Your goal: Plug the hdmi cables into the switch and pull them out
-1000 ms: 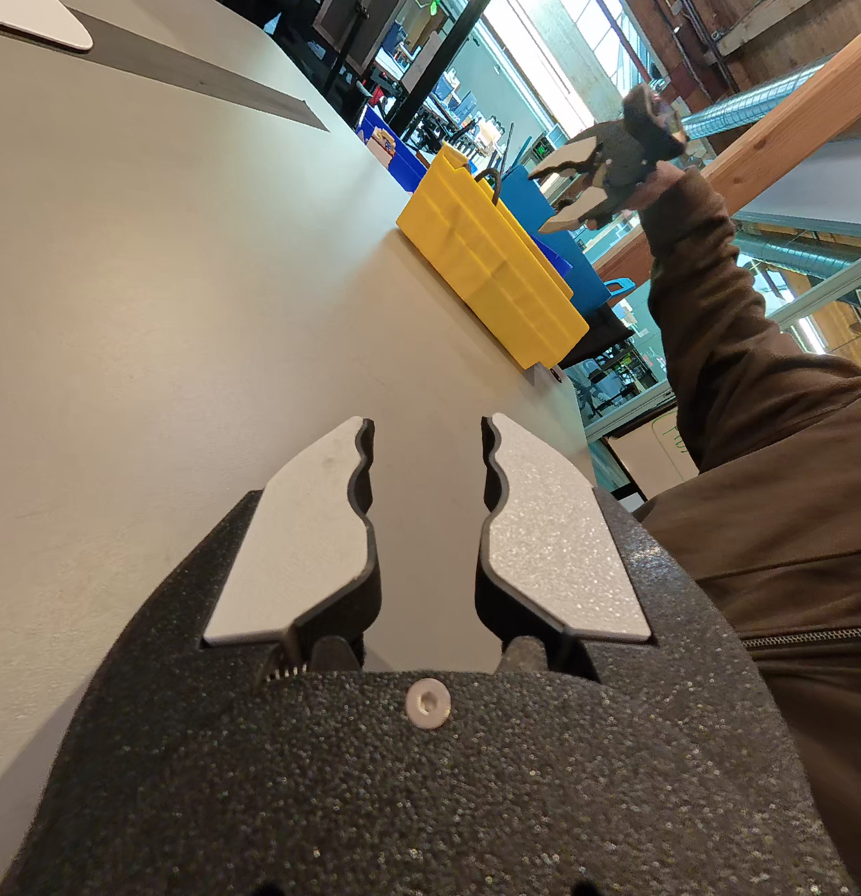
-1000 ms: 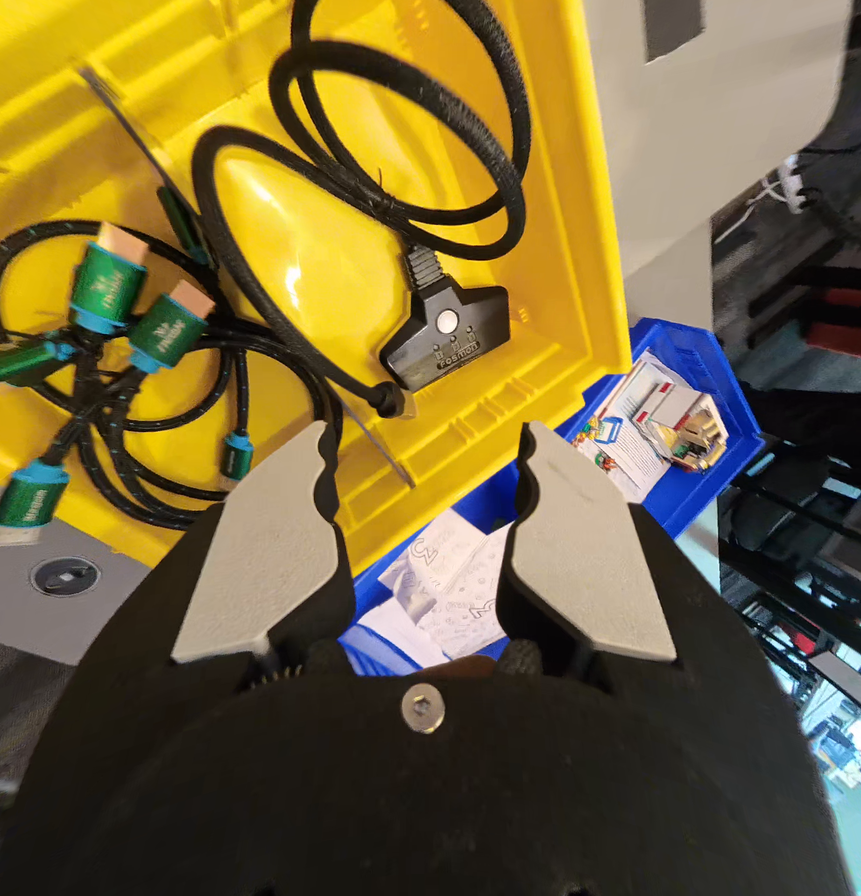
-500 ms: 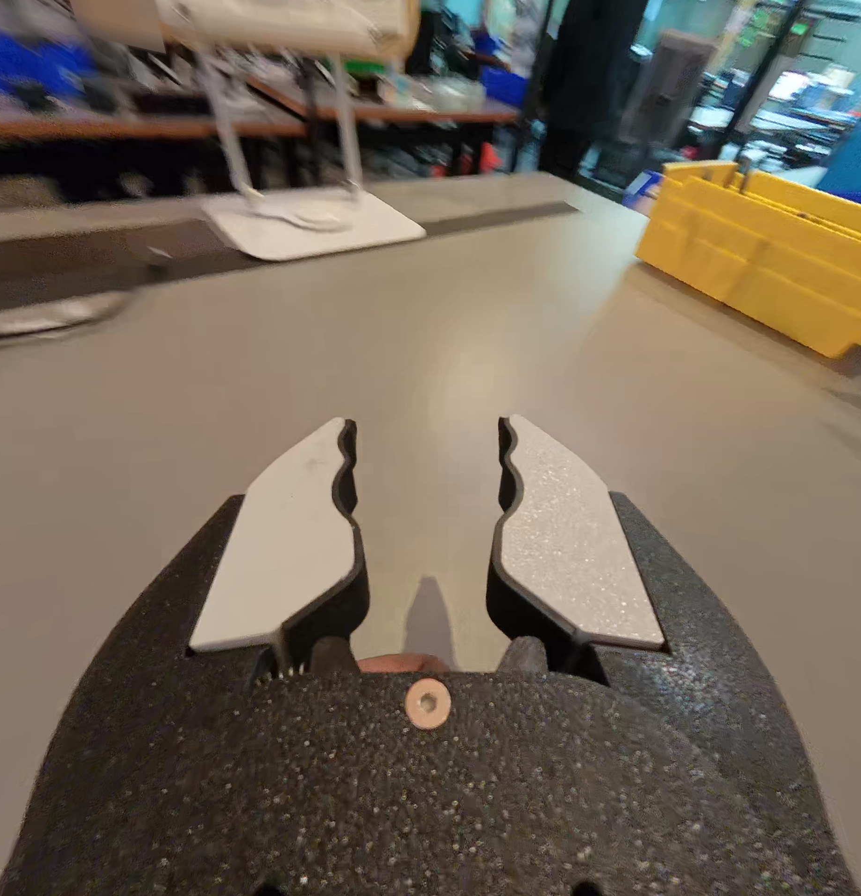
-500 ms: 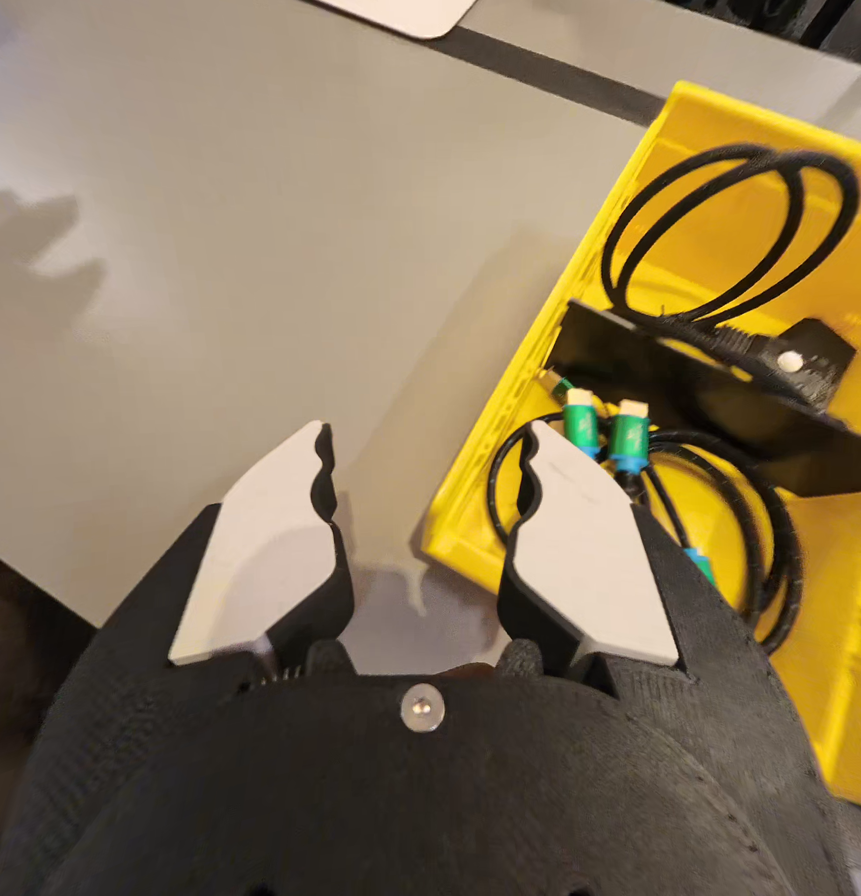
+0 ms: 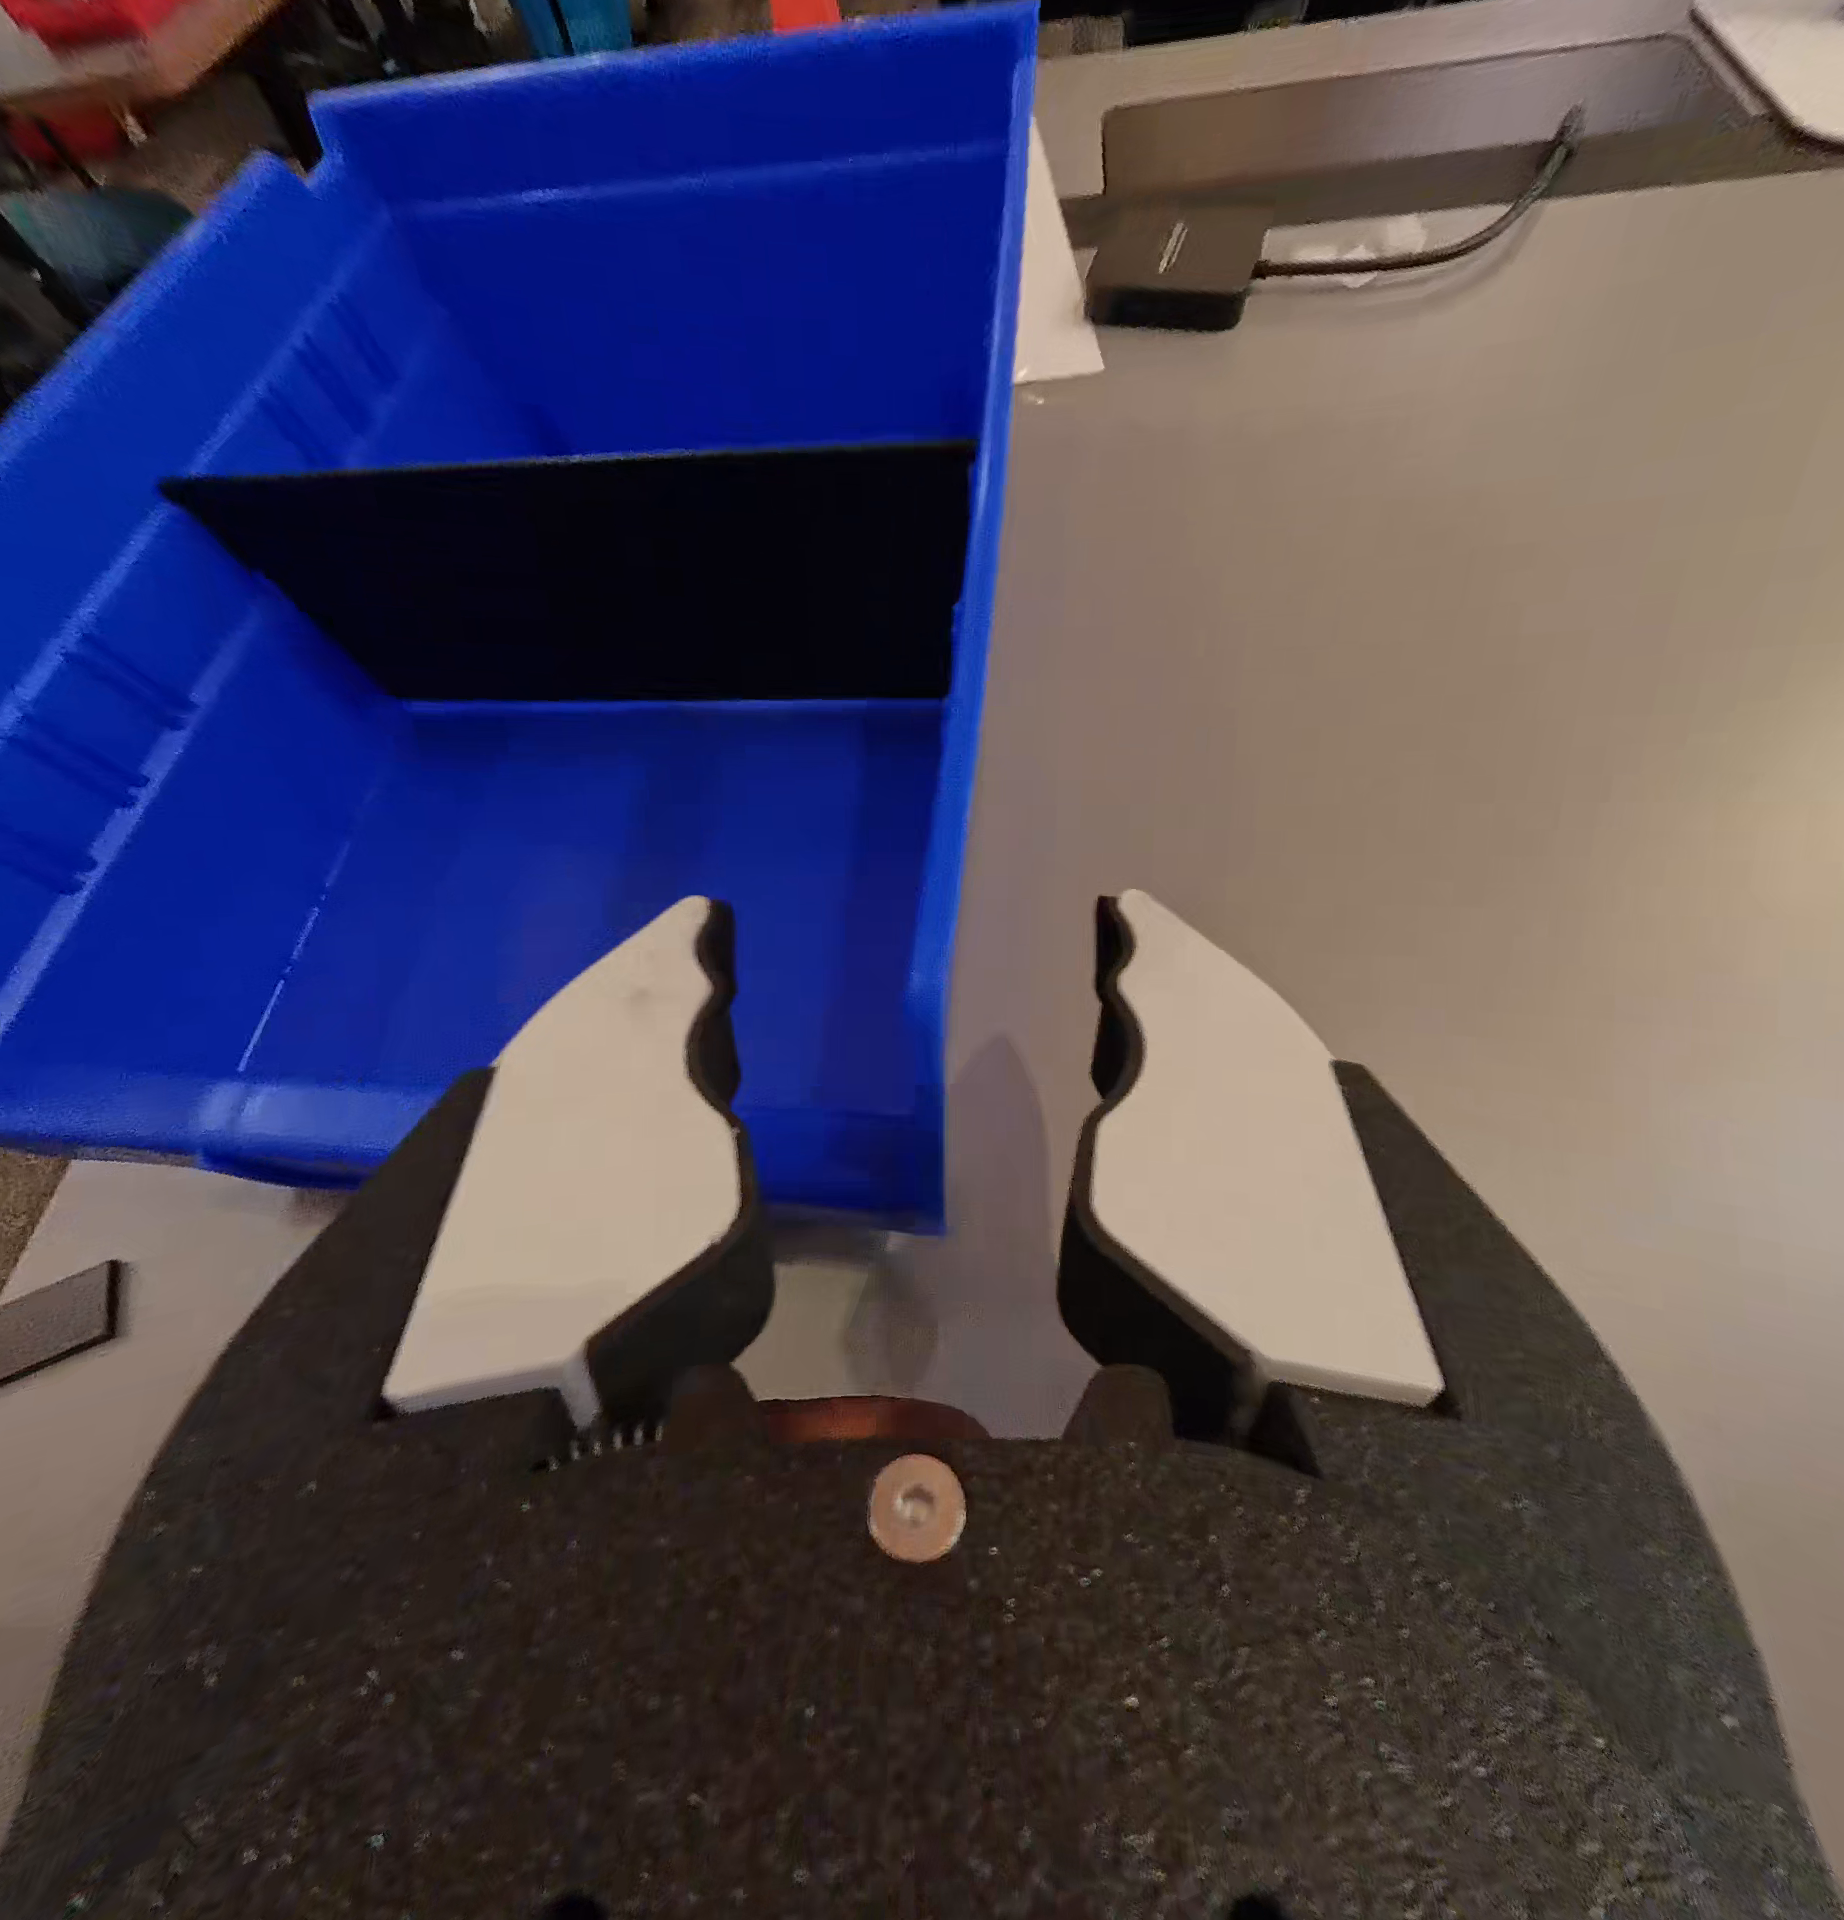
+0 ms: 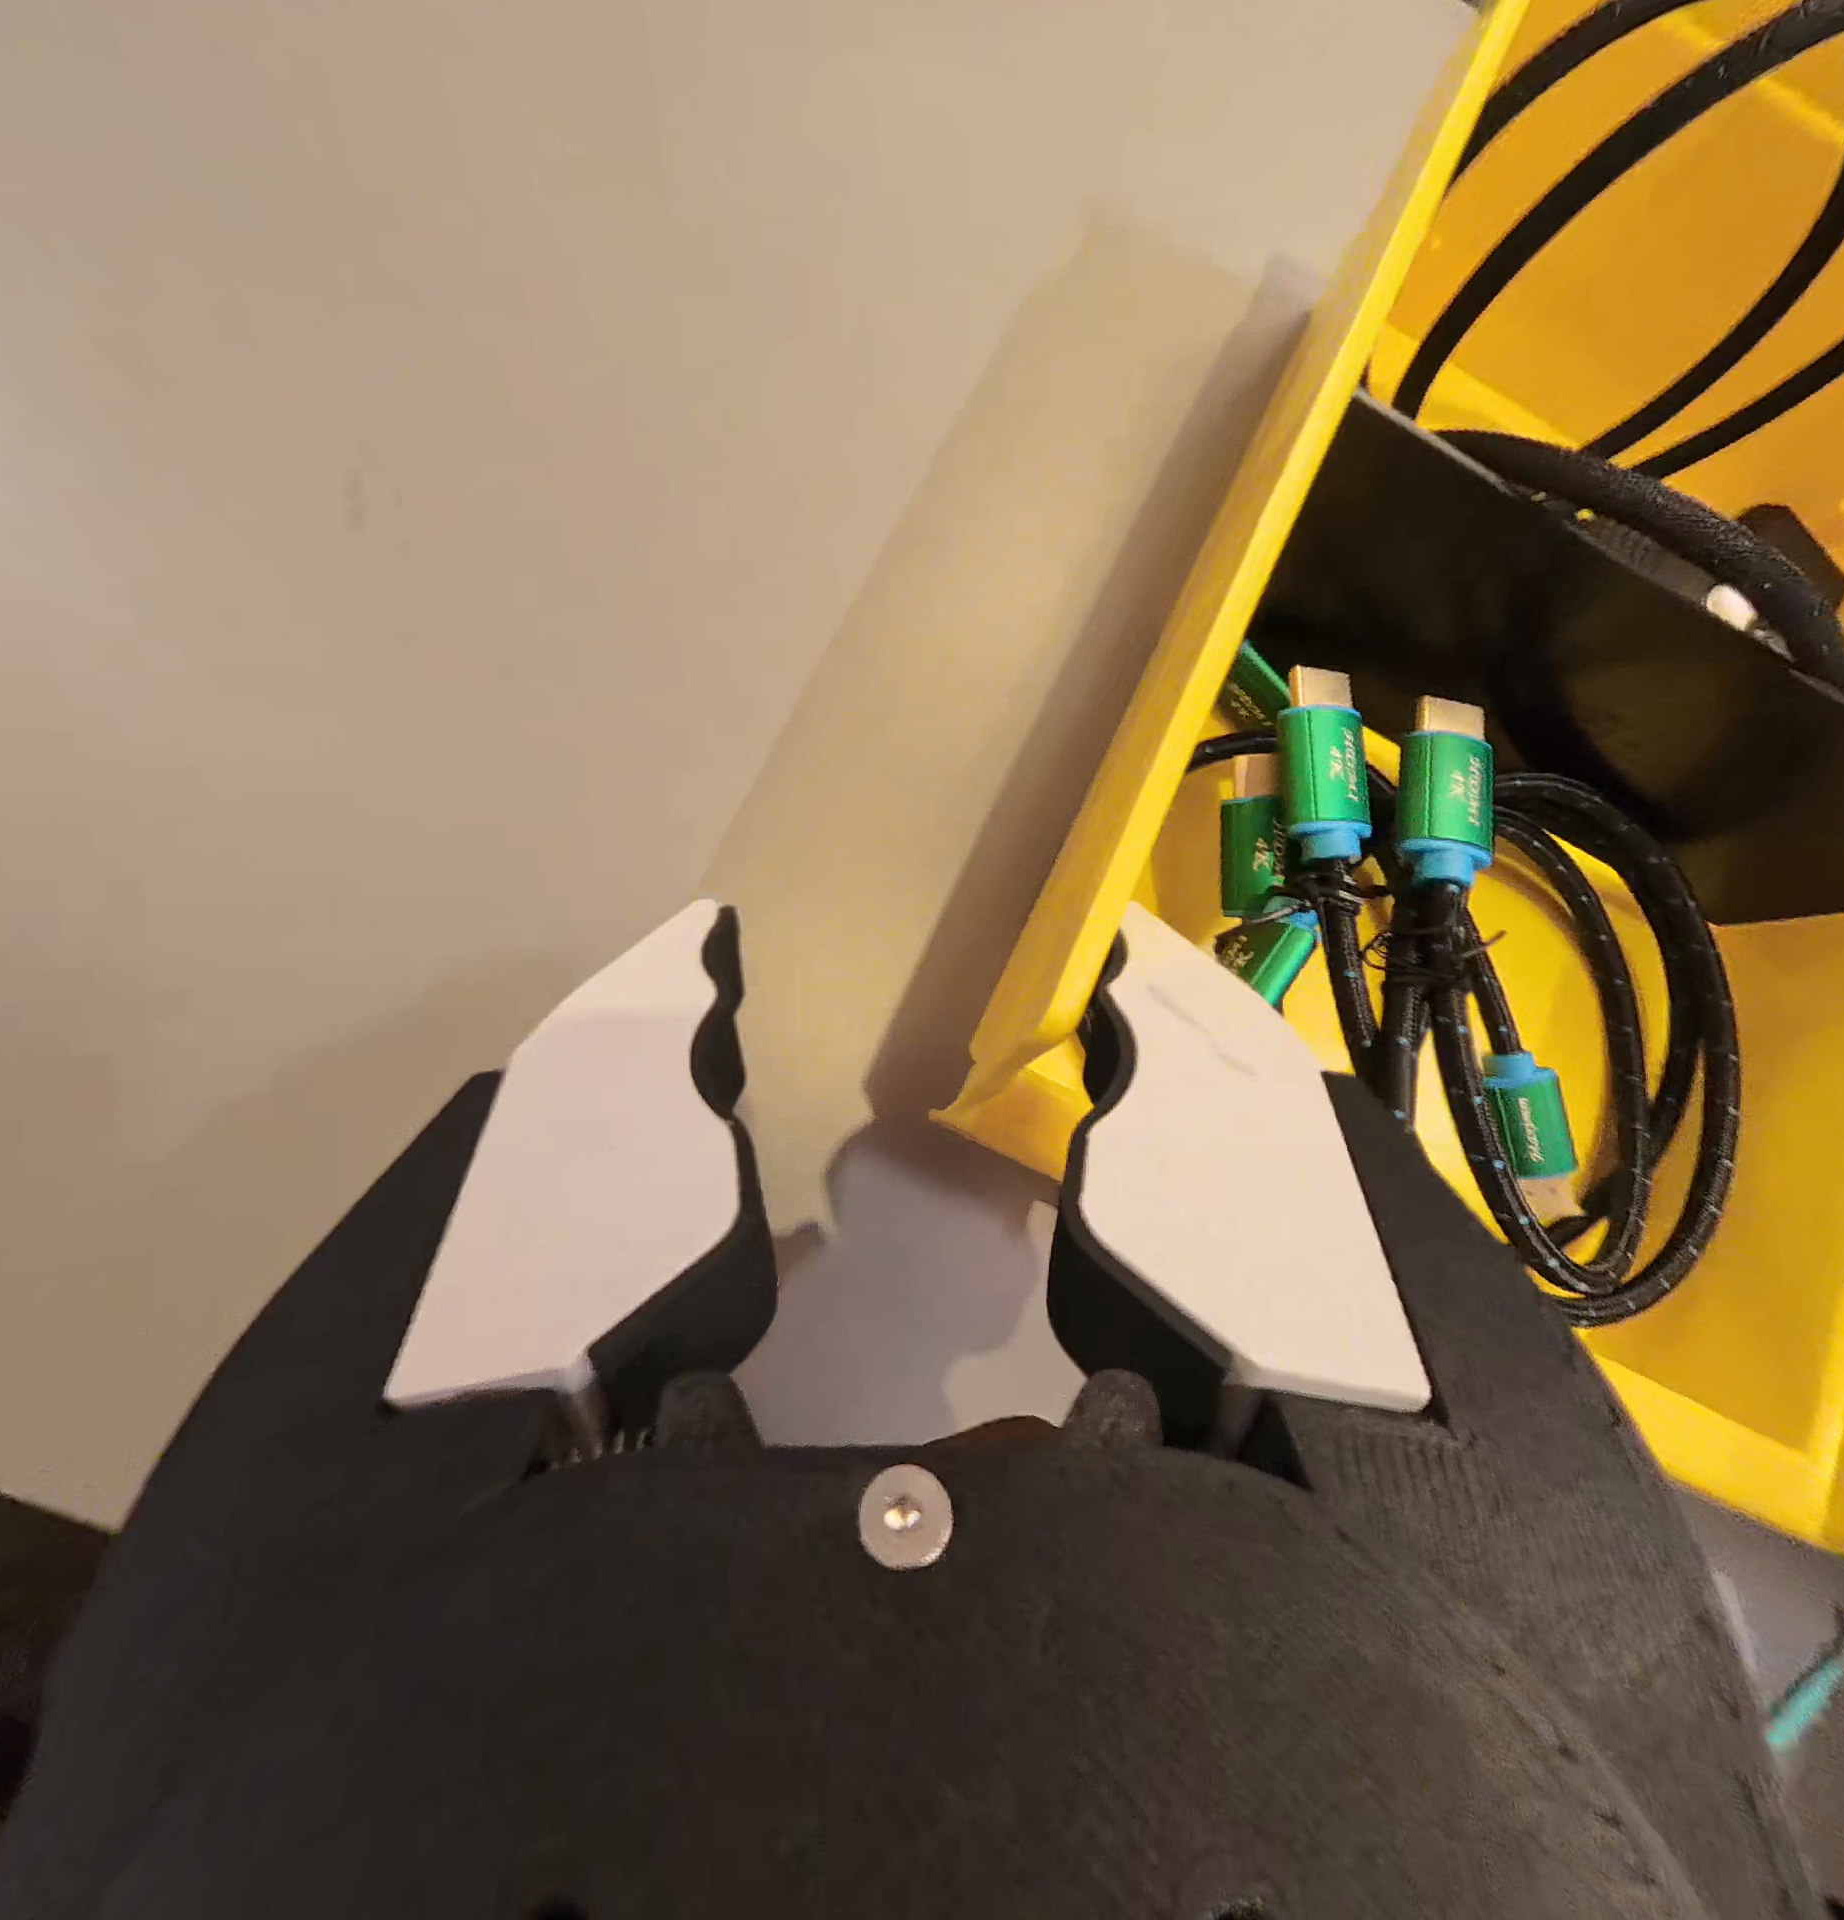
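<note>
My left gripper (image 5: pixel 913 914) is open and holds nothing. It hovers over the near right corner of a blue bin (image 5: pixel 985 520); the bin's right wall runs up between its fingertips without touching them. A black divider (image 5: pixel 606 571) crosses the bin, and both compartments look bare. My right gripper (image 6: pixel 923 920) is open and straddles the near corner of a yellow bin (image 6: pixel 1209 623). Its right finger (image 6: pixel 1209 1060) is inside, close against the wall; its left finger stands apart over the table. Black braided cables with green plugs (image 6: pixel 1323 779) lie just beyond the right finger.
A black divider (image 6: pixel 1572 727) splits the yellow bin; a looped black cable (image 6: pixel 1500 260) lies behind it. On the grey table (image 5: pixel 1417 727) a black box with a cord (image 5: pixel 1172 265) sits beyond the blue bin, beside a white sheet (image 5: pixel 1053 312). The tips of one gripper are about 75 centimetres away from the tips of the other.
My left gripper swung from the open table to the blue bin and its jaws spread wider. My right gripper came down onto the yellow bin's corner and its jaws narrowed a little.
</note>
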Demonstrator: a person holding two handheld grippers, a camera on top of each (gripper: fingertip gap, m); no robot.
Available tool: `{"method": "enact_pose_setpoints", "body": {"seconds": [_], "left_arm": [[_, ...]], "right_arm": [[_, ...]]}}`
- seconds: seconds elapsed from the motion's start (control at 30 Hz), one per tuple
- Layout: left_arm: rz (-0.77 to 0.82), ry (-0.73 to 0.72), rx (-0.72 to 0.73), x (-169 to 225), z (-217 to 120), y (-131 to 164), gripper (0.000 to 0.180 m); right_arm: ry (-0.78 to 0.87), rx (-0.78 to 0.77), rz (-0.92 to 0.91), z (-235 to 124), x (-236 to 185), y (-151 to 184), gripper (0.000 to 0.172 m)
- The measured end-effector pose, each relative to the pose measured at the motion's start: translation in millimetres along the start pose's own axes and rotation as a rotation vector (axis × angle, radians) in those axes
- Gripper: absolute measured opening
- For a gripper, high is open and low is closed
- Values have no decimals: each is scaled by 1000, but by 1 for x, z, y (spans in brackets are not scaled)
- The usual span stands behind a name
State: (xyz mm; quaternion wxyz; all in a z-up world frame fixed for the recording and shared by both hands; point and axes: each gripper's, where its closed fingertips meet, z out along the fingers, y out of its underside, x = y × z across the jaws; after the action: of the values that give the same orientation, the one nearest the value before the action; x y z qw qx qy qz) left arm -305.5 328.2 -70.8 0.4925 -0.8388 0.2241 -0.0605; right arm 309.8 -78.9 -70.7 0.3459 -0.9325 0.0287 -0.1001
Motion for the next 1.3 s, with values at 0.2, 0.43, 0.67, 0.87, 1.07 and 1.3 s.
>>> {"method": "enact_pose_setpoints", "body": {"seconds": [0.2, 0.43, 0.67, 0.87, 1.07, 1.3], "left_arm": [[114, 118, 7, 13, -4, 1, 3], [323, 302, -2, 49, -45, 17, 5], [567, 630, 48, 100, -86, 26, 7], [680, 914, 79, 142, -110, 34, 4], [803, 1221, 86, 187, -139, 52, 5], [853, 1512, 80, 230, -165, 67, 3]], "right_arm": [[161, -18, -87, 9, 24, 7, 14], [71, 10, -238, 5, 24, 12, 16], [-66, 74, -302, 4, 11, 8, 14], [-237, 153, -380, 13, -13, -8, 14], [-388, 202, -527, 30, -44, -35, 14], [-572, 263, -661, 58, -87, -77, 13]]}}
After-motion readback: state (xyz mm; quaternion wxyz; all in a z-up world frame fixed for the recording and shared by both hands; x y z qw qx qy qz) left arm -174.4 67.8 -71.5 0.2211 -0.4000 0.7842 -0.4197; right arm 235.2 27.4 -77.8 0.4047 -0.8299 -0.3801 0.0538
